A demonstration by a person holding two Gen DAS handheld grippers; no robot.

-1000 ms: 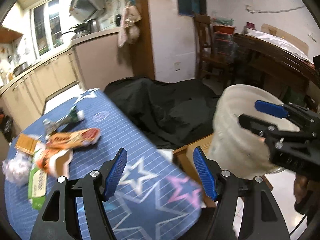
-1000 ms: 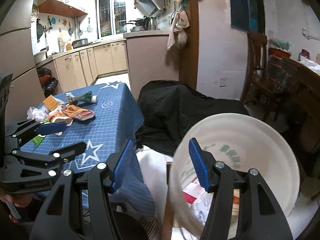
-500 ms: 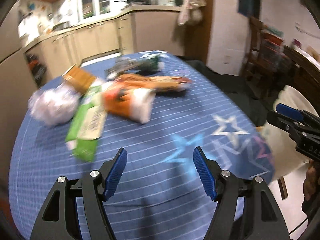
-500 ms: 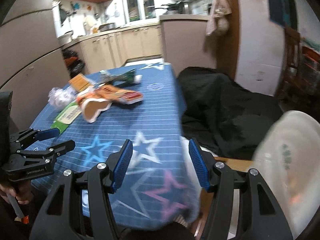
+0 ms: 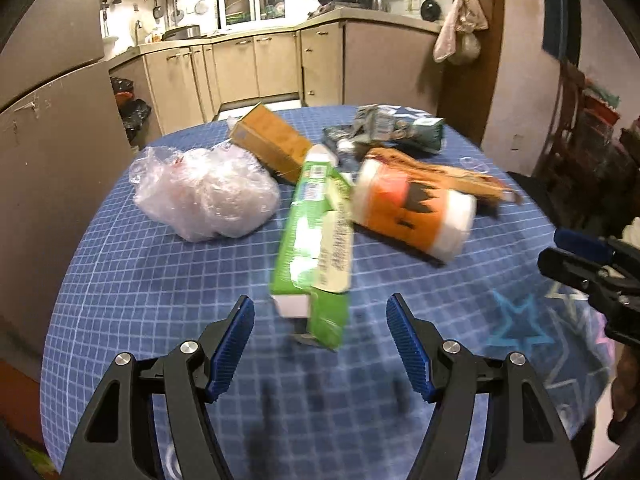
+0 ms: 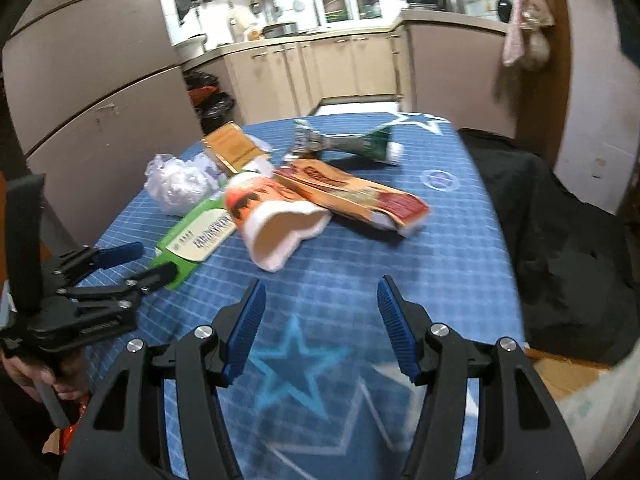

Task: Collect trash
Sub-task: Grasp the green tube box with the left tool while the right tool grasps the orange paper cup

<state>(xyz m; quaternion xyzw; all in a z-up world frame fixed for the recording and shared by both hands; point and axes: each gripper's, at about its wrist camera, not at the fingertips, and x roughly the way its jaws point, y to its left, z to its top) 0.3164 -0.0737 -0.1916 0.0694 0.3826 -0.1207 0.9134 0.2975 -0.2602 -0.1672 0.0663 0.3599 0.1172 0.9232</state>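
Trash lies on a blue star-patterned tablecloth (image 5: 160,280): a long green carton (image 5: 316,248), a crumpled clear plastic bag (image 5: 204,196), a squashed orange and white paper cup (image 5: 412,212), a brown box (image 5: 272,142), an orange wrapper (image 6: 352,196) and a crushed green and silver pack (image 5: 388,128). My left gripper (image 5: 320,344) hovers open just short of the green carton's near end. My right gripper (image 6: 320,324) hangs open over bare cloth, short of the cup (image 6: 272,220). Each gripper shows at the edge of the other's view.
Kitchen cabinets (image 5: 256,68) and a counter run behind the table. A tall brown cabinet (image 6: 100,92) stands at the left. A black cloth-covered shape (image 6: 560,240) lies right of the table. A pale bucket edge (image 6: 600,404) shows at lower right.
Both grippers swung left from the white bucket to the table and dropped closer to the trash. The bucket has left the left view. Both jaws stayed open.
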